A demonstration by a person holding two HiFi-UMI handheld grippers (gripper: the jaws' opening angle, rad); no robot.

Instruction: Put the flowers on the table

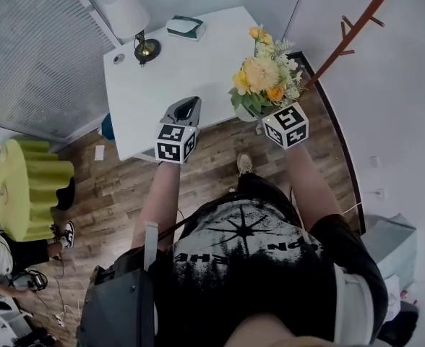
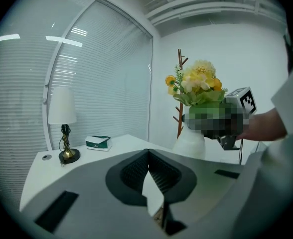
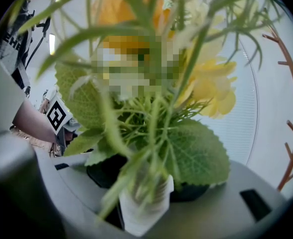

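**While the Vase Is Carried, the Table Awaits It**

Although the white table (image 1: 198, 63) has been reached, nothing has been set down on it yet. The yellow and orange flowers (image 1: 264, 74) are held up at the table's near right corner, their white vase (image 3: 144, 203) clamped between the jaws of the right gripper (image 3: 146, 180). A lamp (image 1: 131, 20) and a tissue box (image 1: 185, 27) are seen at the far end. The left gripper (image 2: 149, 153) is held closed on nothing. Lowering and release are judged to remain.

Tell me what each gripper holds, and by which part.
Right gripper: white vase of yellow and orange flowers, held at its neck. Left gripper: nothing.
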